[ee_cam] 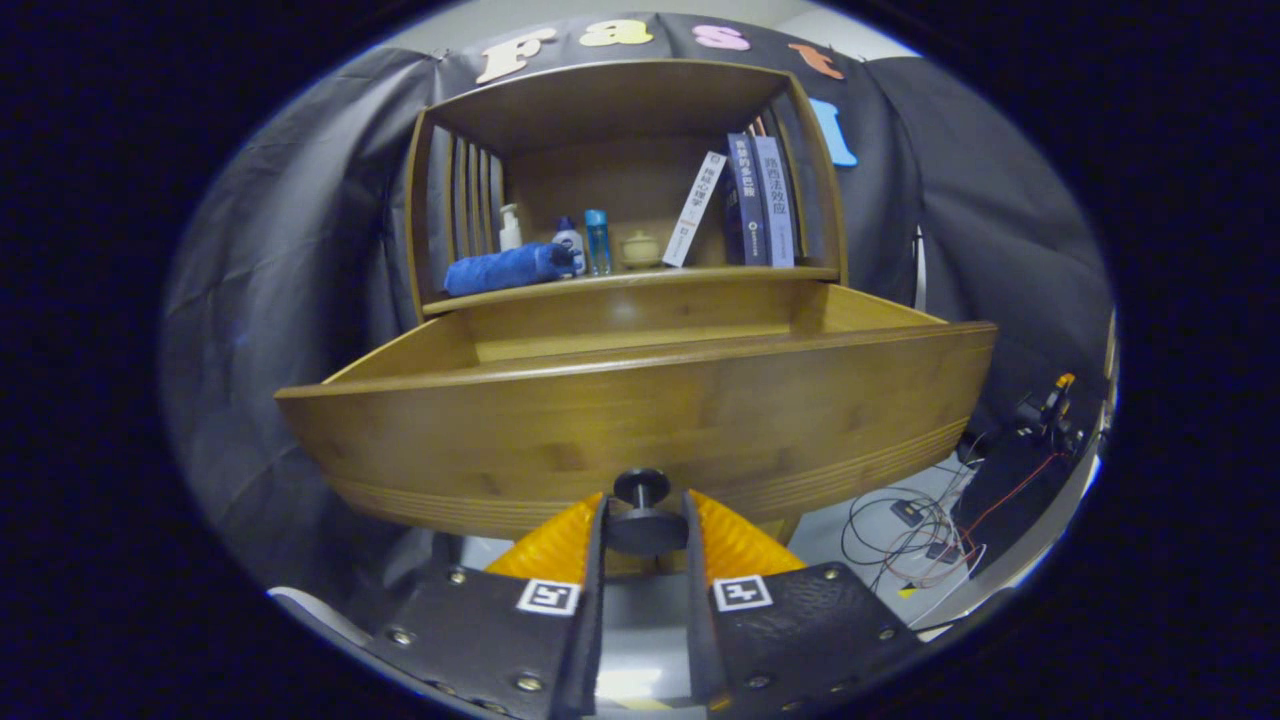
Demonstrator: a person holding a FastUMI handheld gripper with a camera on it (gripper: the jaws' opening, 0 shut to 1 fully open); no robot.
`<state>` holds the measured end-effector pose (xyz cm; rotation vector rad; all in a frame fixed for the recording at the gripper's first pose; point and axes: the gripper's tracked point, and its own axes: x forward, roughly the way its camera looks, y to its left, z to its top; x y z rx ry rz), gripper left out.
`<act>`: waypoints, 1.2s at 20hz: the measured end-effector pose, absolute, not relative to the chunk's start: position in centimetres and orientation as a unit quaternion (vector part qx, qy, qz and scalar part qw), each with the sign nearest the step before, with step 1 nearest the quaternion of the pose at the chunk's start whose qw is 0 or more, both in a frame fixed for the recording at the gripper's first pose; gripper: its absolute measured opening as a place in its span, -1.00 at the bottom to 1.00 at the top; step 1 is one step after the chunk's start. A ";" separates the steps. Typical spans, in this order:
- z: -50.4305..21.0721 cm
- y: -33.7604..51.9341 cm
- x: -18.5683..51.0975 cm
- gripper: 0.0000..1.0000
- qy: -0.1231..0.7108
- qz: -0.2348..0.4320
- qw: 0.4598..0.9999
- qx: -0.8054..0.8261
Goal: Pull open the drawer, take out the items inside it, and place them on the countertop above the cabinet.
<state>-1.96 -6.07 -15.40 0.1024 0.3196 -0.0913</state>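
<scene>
Single fisheye camera rides on the claw [645, 530], facing forward along its fingers, level with the drawer front [640, 420] and very near it. Looks slightly upward past the drawer to the open shelf [630, 280] above and behind it.
</scene>
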 end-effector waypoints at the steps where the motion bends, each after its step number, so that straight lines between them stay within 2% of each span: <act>1: -14.6 -6.1 -2.0 -0.16 0.147 -0.047 0.986 0.055; 6: -11.6 -7.6 -2.3 0.96 0.126 -0.063 0.990 0.021; 18: -2.0 -5.5 2.9 0.97 0.081 -0.027 0.996 -0.010; 24: -1.5 -4.9 7.9 0.97 0.122 -0.016 0.992 -0.013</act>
